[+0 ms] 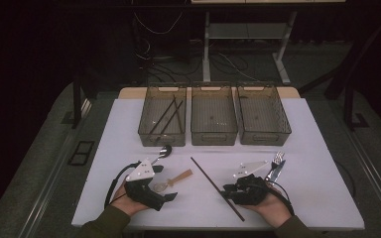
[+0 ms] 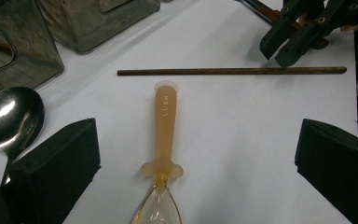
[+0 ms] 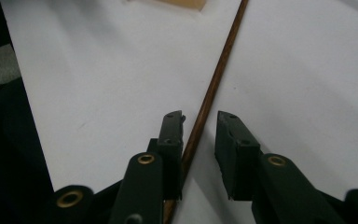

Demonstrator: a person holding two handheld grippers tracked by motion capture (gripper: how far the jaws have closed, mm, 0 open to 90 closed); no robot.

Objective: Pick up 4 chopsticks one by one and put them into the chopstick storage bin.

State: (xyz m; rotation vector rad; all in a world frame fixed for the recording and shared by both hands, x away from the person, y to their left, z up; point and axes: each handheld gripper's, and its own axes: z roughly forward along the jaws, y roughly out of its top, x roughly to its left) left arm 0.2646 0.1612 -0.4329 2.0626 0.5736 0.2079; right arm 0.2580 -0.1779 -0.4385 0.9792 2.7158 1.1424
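Straddling the chopstick (image 3: 209, 100) near the bins (image 1: 214, 119), the open right gripper (image 3: 200, 122) must close before lifting; left gripper (image 2: 196, 154) gapes over the plastic spoon (image 2: 163, 140).

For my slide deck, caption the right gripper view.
Right gripper, jaws open, straddling a brown chopstick on the white table.

Black grippers (image 1: 171, 197), brass screws, olive sleeves (image 1: 104, 223)

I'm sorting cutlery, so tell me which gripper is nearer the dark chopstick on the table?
Right. The right gripper straddles the dark chopstick with open jaws; the left gripper sits apart, over the orange spoon.
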